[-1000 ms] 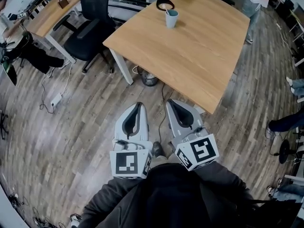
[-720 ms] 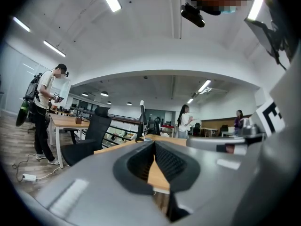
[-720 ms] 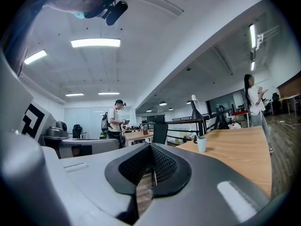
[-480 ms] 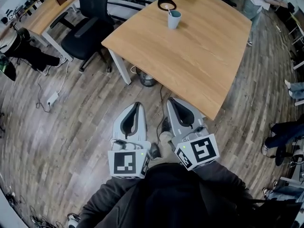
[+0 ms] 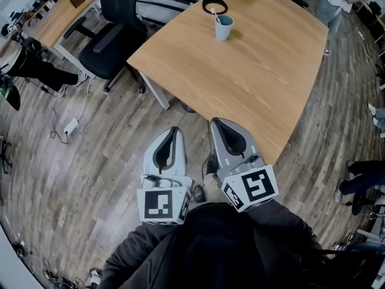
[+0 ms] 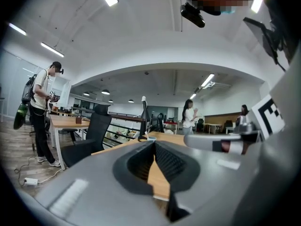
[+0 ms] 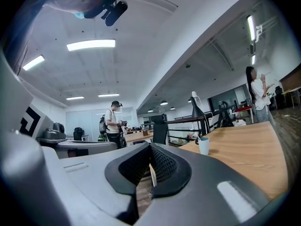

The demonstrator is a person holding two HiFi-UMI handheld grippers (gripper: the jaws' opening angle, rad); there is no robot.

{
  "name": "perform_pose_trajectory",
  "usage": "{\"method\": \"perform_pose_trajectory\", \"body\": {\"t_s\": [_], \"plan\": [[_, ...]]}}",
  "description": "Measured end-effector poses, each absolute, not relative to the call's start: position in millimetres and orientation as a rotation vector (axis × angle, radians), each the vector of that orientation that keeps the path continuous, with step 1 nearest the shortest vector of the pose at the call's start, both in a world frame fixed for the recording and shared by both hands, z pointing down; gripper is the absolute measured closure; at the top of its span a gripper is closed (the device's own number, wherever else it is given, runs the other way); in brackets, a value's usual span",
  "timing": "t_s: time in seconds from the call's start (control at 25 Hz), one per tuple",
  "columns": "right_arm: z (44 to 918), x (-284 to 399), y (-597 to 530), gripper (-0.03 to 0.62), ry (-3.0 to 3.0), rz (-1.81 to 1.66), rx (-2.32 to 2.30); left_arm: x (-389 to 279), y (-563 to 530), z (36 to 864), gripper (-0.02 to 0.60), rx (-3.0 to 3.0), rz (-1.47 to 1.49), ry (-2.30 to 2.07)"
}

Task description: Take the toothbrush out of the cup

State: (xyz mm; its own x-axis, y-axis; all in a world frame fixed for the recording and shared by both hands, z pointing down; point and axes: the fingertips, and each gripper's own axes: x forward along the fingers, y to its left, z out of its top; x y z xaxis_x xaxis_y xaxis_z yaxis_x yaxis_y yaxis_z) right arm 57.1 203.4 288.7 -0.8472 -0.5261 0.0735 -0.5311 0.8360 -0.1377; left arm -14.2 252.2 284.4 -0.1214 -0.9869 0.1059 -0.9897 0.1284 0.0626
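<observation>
Moved since before: both grippers have come closer to the wooden table [image 5: 252, 83]. In the head view the right one's tip now meets the table's near edge, where a second ago it was short of it.
Left gripper [image 5: 174, 132]: held low and near level over the plank floor [image 5: 102, 161], just left of the other gripper. Its jaws are pressed together with nothing between them.
Right gripper [image 5: 218, 125]: beside the left one and a little farther forward. Its jaws are closed tight and it is empty too, aimed towards the table top.
Cup [image 5: 223, 27]: a pale blue cup standing upright on the far part of the table, well apart from both grippers. It shows to the right of the closed jaws in the right gripper view.
Toothbrush [image 5: 214, 14]: in the cup, its light handle sticking out of the rim and leaning to the left. Neither gripper is touching it.
Lamp [image 7: 195, 108]: a black desk lamp on the table just beyond the cup.
Chair [image 5: 114, 23]: a black office chair off the table's far left side.
Power strip [image 5: 71, 126]: white, lying on the floor to the left, its cable trailing away.
Bystander [image 6: 40, 109]: a person standing by another desk, far left.
</observation>
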Motion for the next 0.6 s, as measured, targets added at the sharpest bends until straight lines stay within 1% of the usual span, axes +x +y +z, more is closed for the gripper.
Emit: {"method": "perform_pose_trajectory", "body": {"t_s": [0.28,0.6], "plan": [[276,45,139,0.592,-3.009,0.203,0.817,-19,186,266,0.574,2.014,0.023,-2.313],[266,36,93,0.592,-3.044,0.169,0.739,-20,138,253,0.574,2.004,0.007,-2.364]]}}
